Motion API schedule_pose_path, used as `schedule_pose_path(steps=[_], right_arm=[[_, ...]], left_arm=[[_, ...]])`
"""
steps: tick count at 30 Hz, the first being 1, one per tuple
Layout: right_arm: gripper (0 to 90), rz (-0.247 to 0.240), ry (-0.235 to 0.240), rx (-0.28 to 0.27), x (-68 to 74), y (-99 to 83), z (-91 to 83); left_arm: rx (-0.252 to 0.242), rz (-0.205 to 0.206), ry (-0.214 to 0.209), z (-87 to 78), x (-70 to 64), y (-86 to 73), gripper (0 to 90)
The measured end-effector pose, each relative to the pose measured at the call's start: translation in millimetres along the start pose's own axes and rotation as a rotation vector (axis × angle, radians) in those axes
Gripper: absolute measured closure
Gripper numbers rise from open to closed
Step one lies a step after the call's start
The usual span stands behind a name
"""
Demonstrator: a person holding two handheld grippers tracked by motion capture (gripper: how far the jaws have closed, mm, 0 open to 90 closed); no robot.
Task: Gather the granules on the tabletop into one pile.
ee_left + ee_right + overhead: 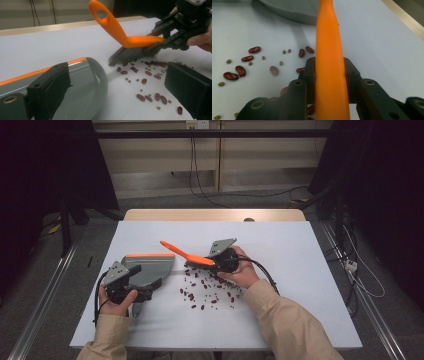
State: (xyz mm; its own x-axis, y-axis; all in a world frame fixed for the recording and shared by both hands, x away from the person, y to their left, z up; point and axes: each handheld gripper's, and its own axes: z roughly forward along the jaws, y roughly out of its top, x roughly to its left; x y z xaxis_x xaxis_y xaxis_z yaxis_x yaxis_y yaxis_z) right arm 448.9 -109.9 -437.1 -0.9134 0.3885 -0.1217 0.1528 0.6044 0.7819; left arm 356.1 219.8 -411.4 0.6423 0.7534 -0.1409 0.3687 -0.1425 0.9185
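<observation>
The orange hand brush lies with its long axis running from the right gripper up and to the left in the high view, the handle end with its hanging hole raised off the white worktop and pointing toward the far left. Its grey bristles point down and meet the worktop at the edge of the scattered red beans and small green beans. The right gripper is closed on the brush body, one jaw on each side of the orange back, as the right gripper view shows. The right hand holds that gripper near the middle of the worktop, forearm coming in from the lower right.

The grey dustpan with an orange front strip lies flat left of the beans, its mouth toward the far side. The left gripper sits at the pan's near end; its jaws stand well apart in the left gripper view, and whether they clamp the pan's handle cannot be told. The left hand rests low at the near left, wrist straight.
</observation>
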Motion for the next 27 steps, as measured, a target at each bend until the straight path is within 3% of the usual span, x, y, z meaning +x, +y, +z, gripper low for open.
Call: schedule_pose_path(steps=[10, 14, 18, 21, 27], right_arm=[[71.0, -0.040, 0.034, 0.008, 18.0, -3.5, -12.8], [71.3, -0.048, 0.022, -0.007, 19.8, -2.5, -18.1], [71.3, -0.027, -0.009, -0.071, 10.2, 2.3, -20.8], [71.3, -0.020, -0.027, -0.083, 0.9, 6.9, -17.1], [71.3, -0.017, -0.050, -0.087, -19.5, 15.1, 7.5]], left_arm=[[0.007, 0.009, 0.001, -1.7, -1.5, -0.3, 6.2], [0.007, 0.012, 0.000, -1.7, -1.8, -0.3, 6.2], [0.008, 0.011, -0.001, -1.1, -1.9, -0.6, 6.2], [0.010, 0.006, -0.002, -0.4, -1.6, -1.0, 6.2], [0.011, -0.001, -0.001, 0.5, 0.3, -1.9, 6.2]])
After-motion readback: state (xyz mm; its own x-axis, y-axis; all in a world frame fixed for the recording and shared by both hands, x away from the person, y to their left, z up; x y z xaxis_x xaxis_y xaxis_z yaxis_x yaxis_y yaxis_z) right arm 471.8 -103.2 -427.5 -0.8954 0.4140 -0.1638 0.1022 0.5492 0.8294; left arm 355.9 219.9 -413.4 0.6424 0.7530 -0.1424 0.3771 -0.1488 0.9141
